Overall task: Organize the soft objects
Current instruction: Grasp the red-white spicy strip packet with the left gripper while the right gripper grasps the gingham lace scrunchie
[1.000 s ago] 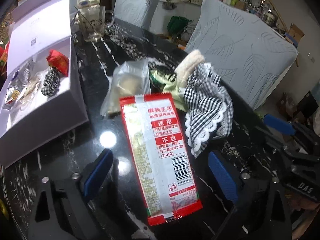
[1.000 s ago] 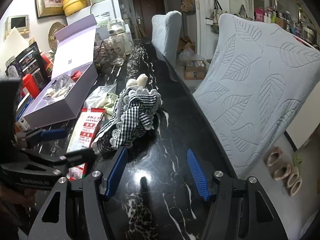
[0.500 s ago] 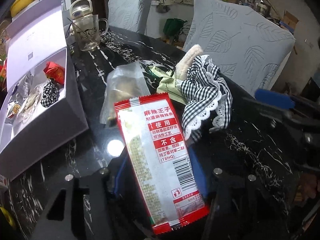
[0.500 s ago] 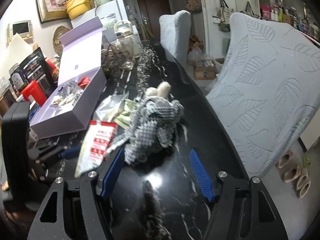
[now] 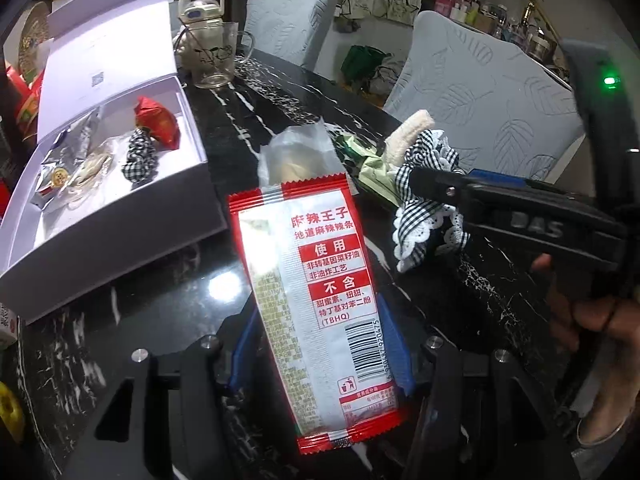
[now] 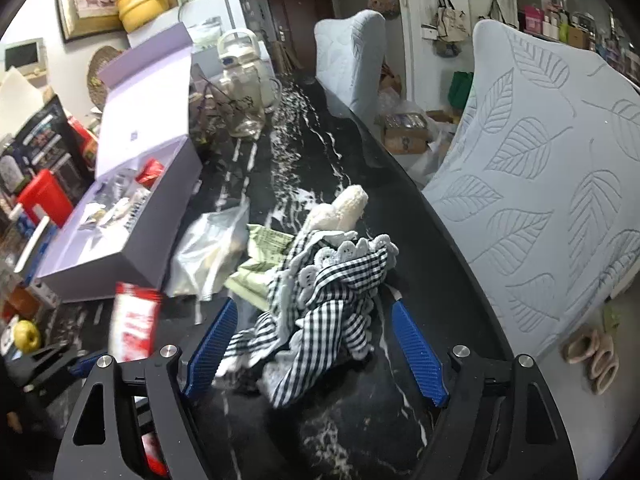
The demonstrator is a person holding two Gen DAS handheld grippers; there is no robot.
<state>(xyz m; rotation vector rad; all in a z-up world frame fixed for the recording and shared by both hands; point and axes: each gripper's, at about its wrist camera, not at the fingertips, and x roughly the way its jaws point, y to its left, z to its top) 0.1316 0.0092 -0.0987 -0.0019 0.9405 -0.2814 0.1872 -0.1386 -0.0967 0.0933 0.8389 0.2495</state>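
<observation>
Jaws of the left gripper (image 5: 320, 344) are clamped on the lower part of a red-and-white snack packet (image 5: 310, 280), its blue pads pressing both long edges. Those of the right gripper (image 6: 316, 344) stand wide and are opening, with a black-and-white checked cloth (image 6: 332, 300) trimmed in white lace lying between them, the pads not pressing on it. Just beyond the cloth on the black marbled surface (image 6: 312, 128) lie a pale green packet (image 6: 260, 256), a cream plush piece (image 6: 344, 208) and a clear plastic bag (image 6: 208, 252). Farther left sits an open lilac box (image 5: 120, 216) holding a red pouch (image 5: 158, 126) and a checked scrunchie (image 5: 140, 156). Behind it stands a glass jug (image 5: 208, 56).
</observation>
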